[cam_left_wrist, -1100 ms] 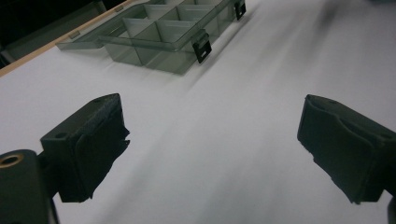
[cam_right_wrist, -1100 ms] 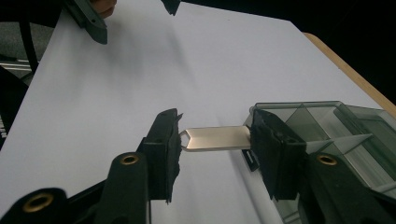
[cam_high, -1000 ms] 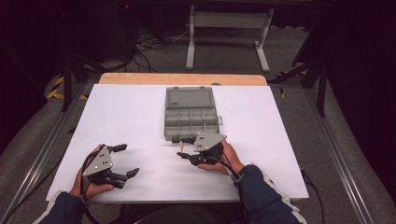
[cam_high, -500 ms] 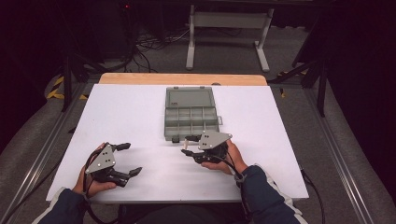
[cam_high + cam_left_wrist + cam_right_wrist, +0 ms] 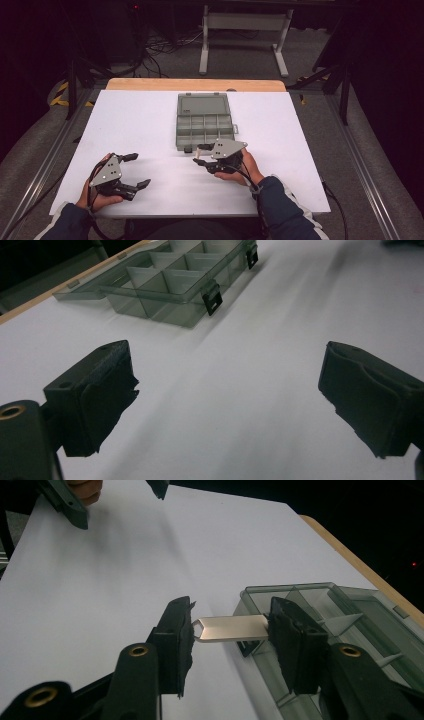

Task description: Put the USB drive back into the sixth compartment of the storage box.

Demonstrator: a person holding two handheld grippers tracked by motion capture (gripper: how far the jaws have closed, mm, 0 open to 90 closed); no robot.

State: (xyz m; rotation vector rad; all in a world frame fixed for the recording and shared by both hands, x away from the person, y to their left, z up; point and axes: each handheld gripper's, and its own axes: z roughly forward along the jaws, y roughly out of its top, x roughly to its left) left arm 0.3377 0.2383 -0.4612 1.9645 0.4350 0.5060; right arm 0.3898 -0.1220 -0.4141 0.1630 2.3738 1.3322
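The right gripper (image 5: 230, 630) pinches a small silver metal stick (image 5: 231, 629), seemingly a USB drive, end to end between its jaws, holding it just above the worktop (image 5: 150, 120) at the near edge of the open grey compartment box (image 5: 205, 122). The box sits at the middle of the worktop, lid folded back on the far side, its compartments looking empty. The left gripper (image 5: 134, 170) rests at the near left, well apart from the box, jaws wide apart with nothing between them. The grip is the weak point: the pads bear only on the stick's two short ends, so a slight twist or a knock against the box's near wall could pivot it loose and drop it on the worktop instead of into a compartment. The light box may also slide if bumped, since nothing steadies it.
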